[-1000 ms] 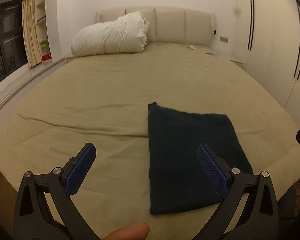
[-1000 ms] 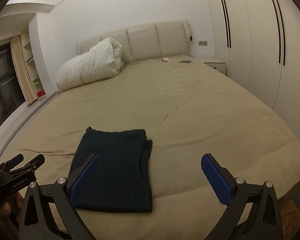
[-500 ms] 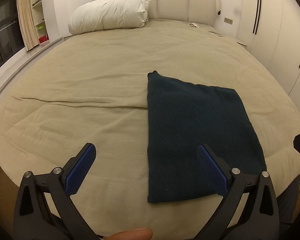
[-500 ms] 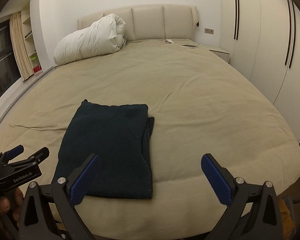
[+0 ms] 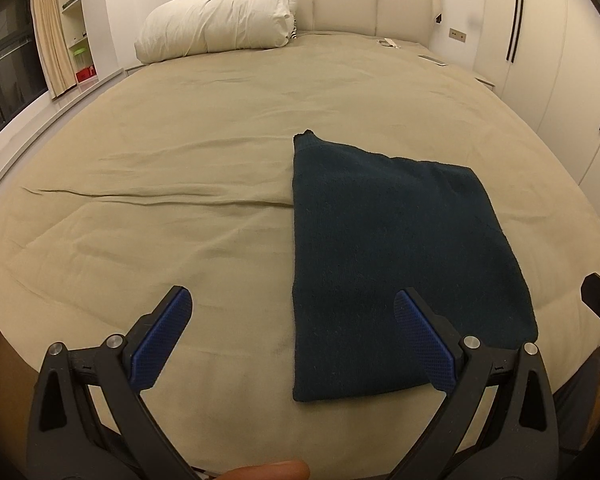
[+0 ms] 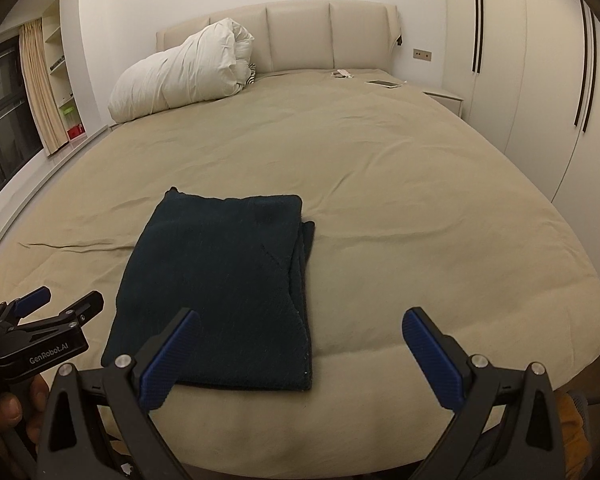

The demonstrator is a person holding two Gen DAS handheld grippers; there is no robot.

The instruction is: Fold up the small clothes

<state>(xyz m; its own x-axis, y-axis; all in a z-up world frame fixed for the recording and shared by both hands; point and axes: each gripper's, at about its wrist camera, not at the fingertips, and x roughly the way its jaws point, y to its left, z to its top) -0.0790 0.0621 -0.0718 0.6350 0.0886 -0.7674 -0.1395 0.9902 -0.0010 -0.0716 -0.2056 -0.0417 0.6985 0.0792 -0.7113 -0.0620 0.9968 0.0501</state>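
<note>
Both tools open above a folded dark garment at the near edge of the bed.

Over the last second both cameras have advanced and tilted down: the garment point(image 5: 400, 264) now fills more of each view, while its shape on the bed point(image 5: 160, 208) is unchanged. This suggests an approach for a further fold or a pickup, not a fold in progress. The left tool point(image 5: 292, 320) and right tool point(image 6: 300, 332) hold nothing, jaws spread wide. The layered edges show on the garment's right side in the right wrist view. The garment type cannot be determined. The rolled duvet point(image 6: 184, 76) hides part of the headboard.
</note>
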